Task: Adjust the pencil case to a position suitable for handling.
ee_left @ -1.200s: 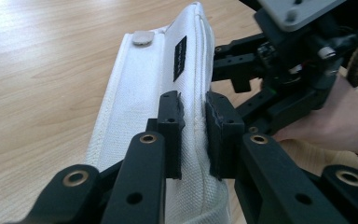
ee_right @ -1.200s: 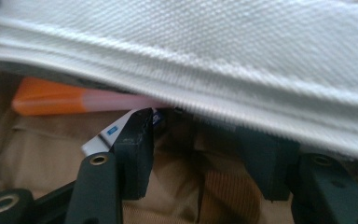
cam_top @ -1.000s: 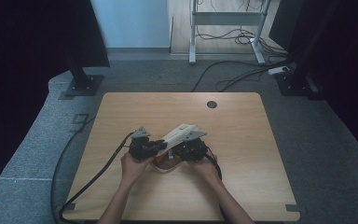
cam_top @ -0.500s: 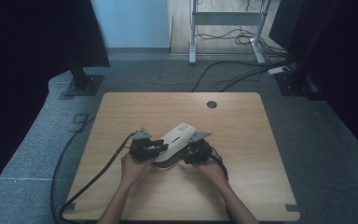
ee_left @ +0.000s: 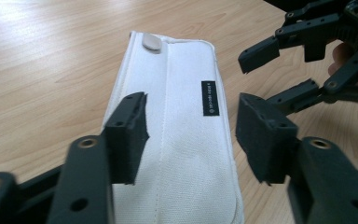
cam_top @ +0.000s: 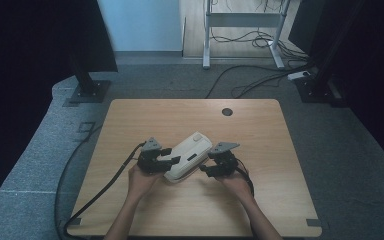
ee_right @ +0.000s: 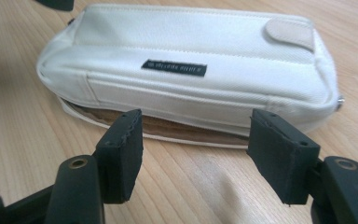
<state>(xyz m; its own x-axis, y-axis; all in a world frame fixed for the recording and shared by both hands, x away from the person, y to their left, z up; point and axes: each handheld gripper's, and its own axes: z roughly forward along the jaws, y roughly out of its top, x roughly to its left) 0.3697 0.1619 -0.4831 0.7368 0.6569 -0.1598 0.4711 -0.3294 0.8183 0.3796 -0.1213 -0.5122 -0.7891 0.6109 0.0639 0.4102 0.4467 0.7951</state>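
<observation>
A white fabric pouch (cam_top: 188, 156) is seen lying flat on the pale wood-grain table (cam_top: 280, 200), near its middle. The left gripper (cam_top: 172, 159) is held at the pouch's near-left end, its jaws having just been opening, parted and clear of the cloth. The right gripper (cam_top: 206, 170) is held just beside its right edge, jaws apart around nothing. The small black label (ee_right: 174, 67) cannot be read. Beyond the table, grey carpet (cam_top: 355, 150) and loose cables (cam_top: 250, 82) are seen.
</observation>
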